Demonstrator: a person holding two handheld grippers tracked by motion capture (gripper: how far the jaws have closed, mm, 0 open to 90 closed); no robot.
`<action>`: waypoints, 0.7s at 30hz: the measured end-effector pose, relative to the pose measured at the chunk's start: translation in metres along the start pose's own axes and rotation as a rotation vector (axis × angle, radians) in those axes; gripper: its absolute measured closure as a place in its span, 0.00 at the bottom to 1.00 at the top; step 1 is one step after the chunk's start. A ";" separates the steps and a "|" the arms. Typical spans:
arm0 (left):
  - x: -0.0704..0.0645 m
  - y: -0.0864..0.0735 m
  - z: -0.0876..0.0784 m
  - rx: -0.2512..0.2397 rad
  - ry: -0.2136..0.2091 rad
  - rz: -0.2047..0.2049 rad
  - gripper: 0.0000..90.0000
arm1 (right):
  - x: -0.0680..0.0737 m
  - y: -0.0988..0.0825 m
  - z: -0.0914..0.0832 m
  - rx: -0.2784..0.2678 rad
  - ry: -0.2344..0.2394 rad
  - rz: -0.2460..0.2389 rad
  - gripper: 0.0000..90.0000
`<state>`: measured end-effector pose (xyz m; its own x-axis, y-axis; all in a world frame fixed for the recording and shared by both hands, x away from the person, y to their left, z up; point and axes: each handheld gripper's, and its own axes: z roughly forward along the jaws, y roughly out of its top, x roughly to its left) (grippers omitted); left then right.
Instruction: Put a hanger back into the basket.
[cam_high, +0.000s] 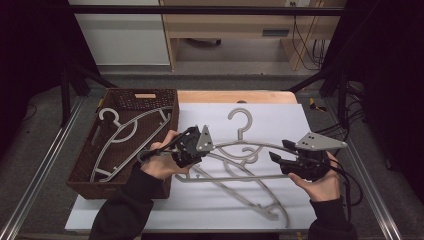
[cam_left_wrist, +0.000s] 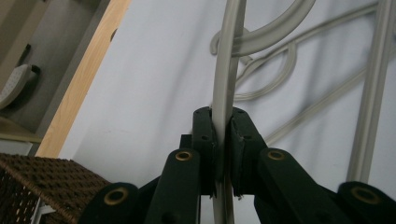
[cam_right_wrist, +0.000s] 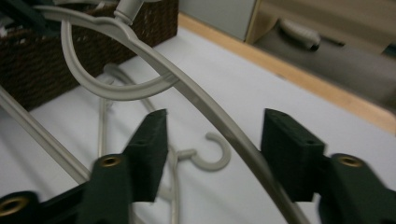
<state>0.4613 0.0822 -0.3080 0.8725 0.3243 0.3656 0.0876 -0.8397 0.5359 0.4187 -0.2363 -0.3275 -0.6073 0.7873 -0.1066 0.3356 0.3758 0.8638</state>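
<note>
Left gripper (cam_left_wrist: 223, 140) pinched tight on grey hanger (cam_high: 260, 145); right gripper (cam_right_wrist: 215, 149) open around its arm, not touching.

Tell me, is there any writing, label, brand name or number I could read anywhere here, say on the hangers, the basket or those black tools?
None can be read.
The hanger held in the left gripper: plain grey, no lettering visible.
The woven basket: an orange tag on its far rim, too small to tell whether it bears any text.
The grey plate on the right gripper: small holes, no writing visible.
</note>
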 end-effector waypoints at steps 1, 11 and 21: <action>0.001 -0.001 -0.001 -0.006 0.010 -0.012 0.92 | 0.000 0.000 -0.002 -0.019 -0.015 0.002 0.40; 0.015 -0.006 -0.009 -0.017 0.111 -0.130 0.92 | -0.007 0.000 -0.028 -0.175 -0.100 0.056 0.23; 0.031 -0.020 -0.039 -0.047 0.223 -0.226 0.92 | -0.005 -0.016 -0.030 -0.147 -0.106 0.083 0.16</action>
<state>0.4682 0.1262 -0.2778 0.7064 0.5920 0.3880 0.2403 -0.7161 0.6553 0.3947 -0.2608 -0.3259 -0.5003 0.8624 -0.0770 0.2678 0.2387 0.9335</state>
